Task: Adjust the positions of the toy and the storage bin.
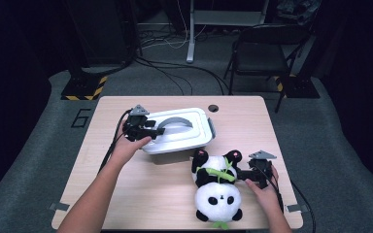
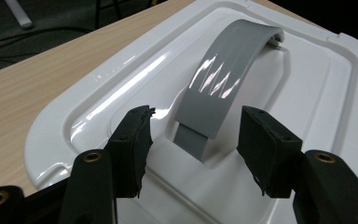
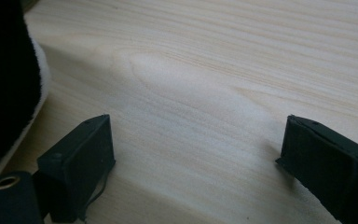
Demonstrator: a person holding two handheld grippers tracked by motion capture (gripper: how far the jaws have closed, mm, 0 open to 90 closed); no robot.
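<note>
Light wooden desk (image 1: 141,194) | white plastic lidded box (image 1: 194,138) at 11 o'clock | left claw (image 2: 193,140) open astride its grey arched handle (image 2: 228,74), step: grasping; next: close, lift | right claw (image 3: 193,154) open, idle.

white lidded box and its grey handle

a white plastic box (image 1: 177,131) sits on the far left part of the table, lid on, long side running left to right. its glossy lid (image 2: 270,116) has a raised rim and a sunken middle. a grey arched handle (image 2: 223,88) stands up from that recess, curving along the lid's length.
</note>
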